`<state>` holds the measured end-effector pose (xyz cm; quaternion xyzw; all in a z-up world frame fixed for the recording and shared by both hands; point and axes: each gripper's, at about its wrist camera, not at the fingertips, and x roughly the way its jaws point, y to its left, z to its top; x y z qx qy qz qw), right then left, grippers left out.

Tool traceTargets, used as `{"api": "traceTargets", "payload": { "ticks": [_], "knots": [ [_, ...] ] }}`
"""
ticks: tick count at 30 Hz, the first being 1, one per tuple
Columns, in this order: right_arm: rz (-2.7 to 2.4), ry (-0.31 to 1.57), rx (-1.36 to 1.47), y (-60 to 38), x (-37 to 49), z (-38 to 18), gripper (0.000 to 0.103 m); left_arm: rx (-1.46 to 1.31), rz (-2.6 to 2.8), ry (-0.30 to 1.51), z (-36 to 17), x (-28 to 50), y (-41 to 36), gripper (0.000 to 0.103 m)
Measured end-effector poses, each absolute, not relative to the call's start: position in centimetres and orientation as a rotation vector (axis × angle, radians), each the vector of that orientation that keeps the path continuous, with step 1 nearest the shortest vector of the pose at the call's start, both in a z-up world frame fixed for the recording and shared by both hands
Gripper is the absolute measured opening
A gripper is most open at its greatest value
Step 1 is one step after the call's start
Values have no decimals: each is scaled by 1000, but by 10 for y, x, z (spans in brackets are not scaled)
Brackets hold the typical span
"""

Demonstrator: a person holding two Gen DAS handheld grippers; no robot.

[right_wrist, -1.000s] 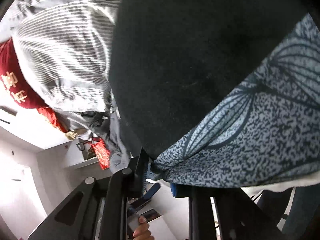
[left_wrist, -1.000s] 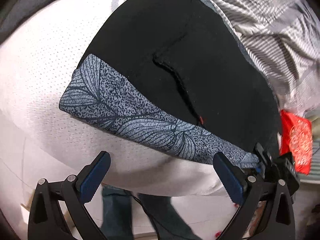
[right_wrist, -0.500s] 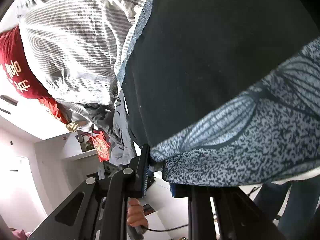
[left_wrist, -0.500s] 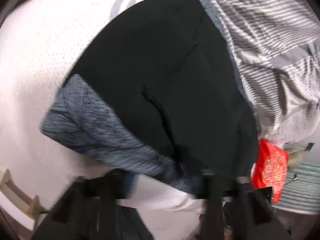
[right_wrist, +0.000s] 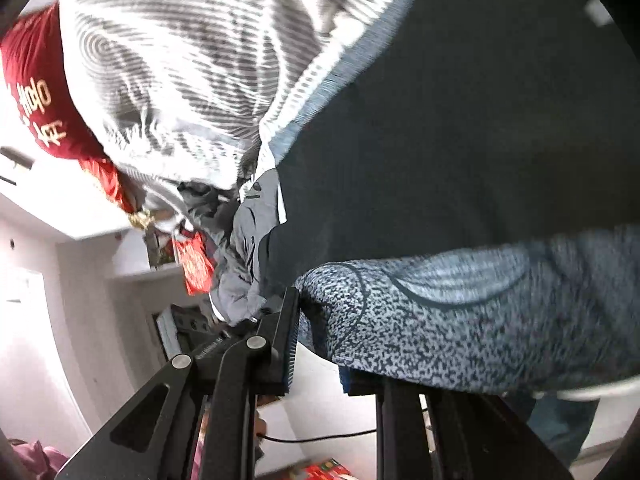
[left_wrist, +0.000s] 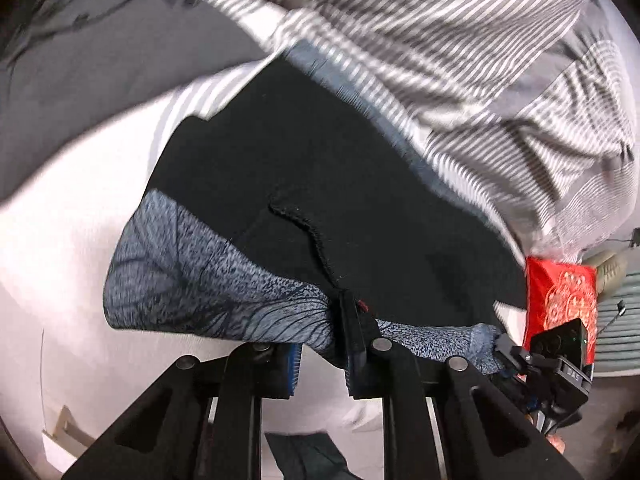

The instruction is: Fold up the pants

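- Now the pants [left_wrist: 360,200] lie in the middle of the left wrist view, spread on the white bed sheet [left_wrist: 72,280]. They are black, with a blue-grey leaf-patterned waistband [left_wrist: 192,280] along the lower edge, toward the camera.
- What has just changed: one second ago the left gripper [left_wrist: 320,354] stood wide apart just below the waistband. Now its jaws are clenched on the band, near the middle of its length, and the cloth bunches into a small knot between the blue pads.
- The right gripper [right_wrist: 316,344] holds the same waistband at its corner — in the right wrist view the patterned cloth is drawn across both fingers, lower centre. This grip looks as it did a second ago.
- In the left wrist view the right gripper shows at the lower right, at the end of the band.
- My judgement: with two points of the waistband held, the person is ready to lift or carry this edge over for a fold. The fold itself is not yet made.
- Outward from the pants, a grey-striped quilt [left_wrist: 460,60] lies crumpled at the upper right and touches the far side of the pants. A red packet [left_wrist: 560,300] is at the right edge.
- Containers: I see none that I can make out — only blurred shelves and room background at the left of the right wrist view.
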<state>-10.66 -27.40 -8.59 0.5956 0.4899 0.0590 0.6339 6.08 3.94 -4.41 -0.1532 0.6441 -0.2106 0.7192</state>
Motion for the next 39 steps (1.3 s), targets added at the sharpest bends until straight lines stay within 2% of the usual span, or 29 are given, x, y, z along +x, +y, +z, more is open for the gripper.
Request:
{"api": "traceTargets", "payload": {
  "ticks": [7,16,18,19,20,21,23,24,25,26,27,33,36,39],
  "knots": [
    [195,1208,1354,-322,-33,-90,19,-266,-462,1330,-19,131,-4,18],
    [142,1340,1438,-382,50,-170,19,-153,-391,1297,-61,211,-87,19],
    [127,1378,1436,-390,61,-188,19,-100,-346,1306,-74,222,-102,27],
    [120,1398,1431,-393,67,-196,19,-67,-310,1311,-82,227,-106,37],
    [111,1424,1430,-395,71,-204,20,-38,-273,1316,-87,231,-108,52],
    [100,1441,1438,-396,74,-210,21,-17,-237,1318,-90,234,-109,56],
    [91,1446,1482,-401,78,-217,29,-34,-215,1315,-87,238,-107,56],
    [107,1430,1497,-403,82,-215,44,-38,-209,1309,-83,238,-106,59],
    [121,1415,1496,-405,85,-211,66,-32,-204,1298,-78,238,-105,66],
    [139,1395,1485,-407,88,-205,76,-11,-192,1281,-70,237,-105,74],
    [153,1376,1456,-410,93,-195,85,14,-184,1262,-63,234,-105,76],
    [170,1354,1043,-402,104,-116,85,103,-203,1291,-59,212,-115,76],
    [234,1380,959,-379,94,-103,83,149,-191,1339,-83,198,-125,76],
    [270,1475,819,-354,77,-114,80,209,-151,1360,-109,187,-131,76]
  ]
}}
